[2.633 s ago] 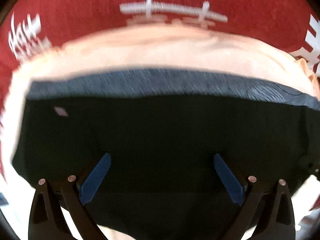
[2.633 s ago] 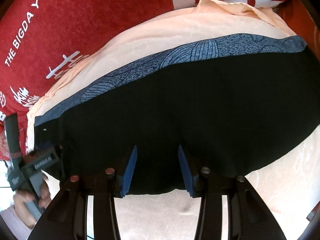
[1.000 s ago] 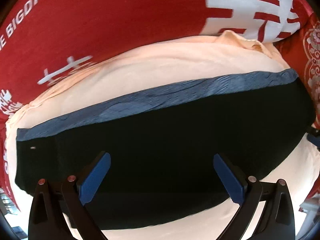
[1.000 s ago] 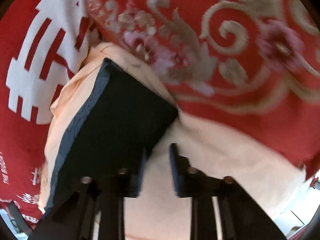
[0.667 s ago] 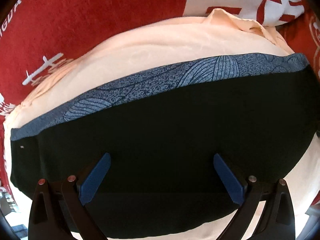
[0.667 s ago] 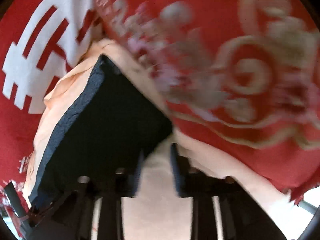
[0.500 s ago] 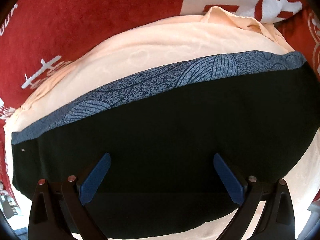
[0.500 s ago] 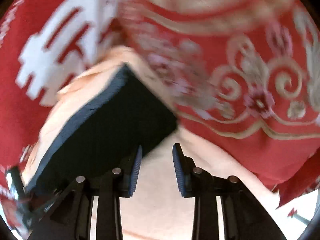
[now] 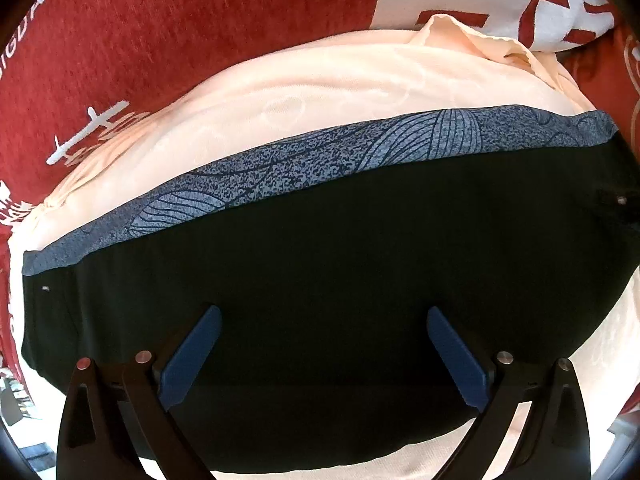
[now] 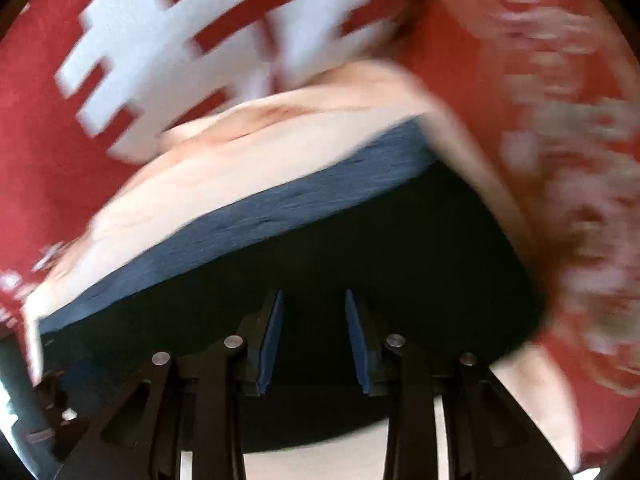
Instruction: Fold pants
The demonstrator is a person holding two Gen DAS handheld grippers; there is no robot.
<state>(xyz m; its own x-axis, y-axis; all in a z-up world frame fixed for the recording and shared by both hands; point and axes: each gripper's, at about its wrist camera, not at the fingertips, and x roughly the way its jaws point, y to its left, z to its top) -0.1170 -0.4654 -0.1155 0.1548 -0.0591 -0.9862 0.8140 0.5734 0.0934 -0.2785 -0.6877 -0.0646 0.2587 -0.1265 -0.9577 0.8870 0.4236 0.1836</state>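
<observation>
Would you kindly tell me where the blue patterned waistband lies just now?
In the left wrist view, the blue patterned waistband runs along the black pants' far edge, bordering the peach cloth.

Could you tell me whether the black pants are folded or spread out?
Folded: the pants form a compact rectangle with straight edges on the peach cloth.

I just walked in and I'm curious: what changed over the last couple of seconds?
The right gripper swung from the pants' corner back over the black fabric, its picture blurred by motion, jaws narrowly apart and gripping nothing. The left gripper stayed wide open above the pants, which lie folded on the peach cloth as before.
</observation>
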